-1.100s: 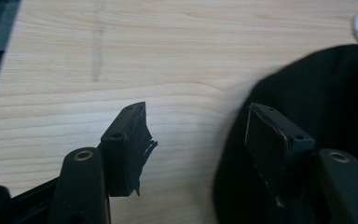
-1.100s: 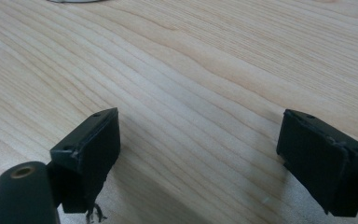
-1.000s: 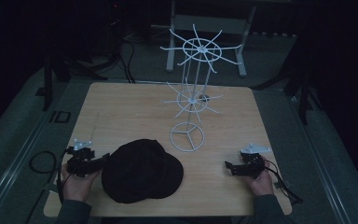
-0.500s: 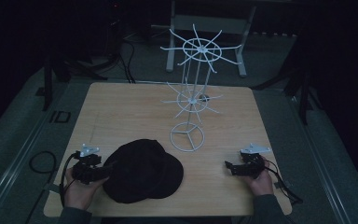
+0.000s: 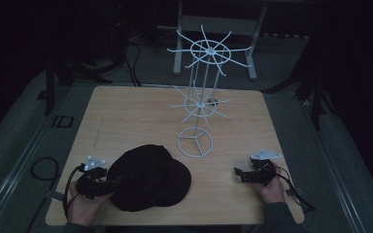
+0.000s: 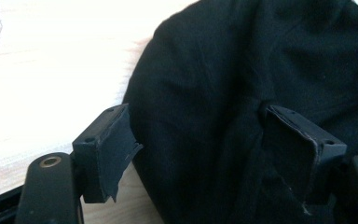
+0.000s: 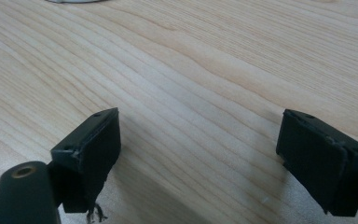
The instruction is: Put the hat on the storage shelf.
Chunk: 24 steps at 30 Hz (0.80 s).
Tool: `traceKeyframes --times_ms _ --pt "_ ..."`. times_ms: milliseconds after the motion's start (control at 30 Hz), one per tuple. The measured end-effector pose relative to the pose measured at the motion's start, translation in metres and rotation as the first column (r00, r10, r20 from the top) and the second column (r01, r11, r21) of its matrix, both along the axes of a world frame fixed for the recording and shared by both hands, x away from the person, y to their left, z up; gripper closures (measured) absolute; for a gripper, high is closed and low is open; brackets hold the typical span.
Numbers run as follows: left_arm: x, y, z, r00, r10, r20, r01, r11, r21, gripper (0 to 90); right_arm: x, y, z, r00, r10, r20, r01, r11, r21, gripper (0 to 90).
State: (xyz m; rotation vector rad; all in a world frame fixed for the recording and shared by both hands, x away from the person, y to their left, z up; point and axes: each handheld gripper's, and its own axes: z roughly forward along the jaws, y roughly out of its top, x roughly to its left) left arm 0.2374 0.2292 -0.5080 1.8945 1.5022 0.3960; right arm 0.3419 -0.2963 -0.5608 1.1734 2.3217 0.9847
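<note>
High view: your left gripper (image 5: 108, 183) spreads its fingers wide around the black hat's (image 5: 150, 177) edge on the bench (image 5: 126, 116), nothing gripped; hanging it on the rack (image 5: 201, 97) remains. Right gripper (image 5: 240, 174) gapes empty.

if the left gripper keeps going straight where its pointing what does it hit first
The black hat: the left gripper stands open with the hat's edge already between its jaws, so it would likely press into the fabric at once.

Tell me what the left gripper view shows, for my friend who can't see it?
A black cap lies on a pale wooden table, and the left gripper has its two black jaws open around the cap's edge. One jaw is over bare wood beside the cap, the other over the dark cloth.
</note>
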Motion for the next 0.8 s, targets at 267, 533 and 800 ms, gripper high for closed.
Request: traceKeyframes --times_ms 267,533,800 --pt "-0.002 0.001 -0.016 0.9993 0.019 -0.033 -0.019 0.9998 0.004 24.4 0.0 0.0 0.0 1.0 0.002 0.002 -0.002 1.0 -0.002 13.5" --pt "0.005 0.002 -0.031 0.9944 0.064 -0.085 -0.061 0.9974 0.039 23.1 0.0 0.0 0.0 1.0 0.002 0.001 -0.002 1.0 -0.002 13.6" --pt "0.01 -0.005 -0.038 0.9914 0.084 -0.1 -0.078 0.9953 0.058 38.6 0.0 0.0 0.0 1.0 0.001 0.001 -0.001 1.0 -0.001 13.5"
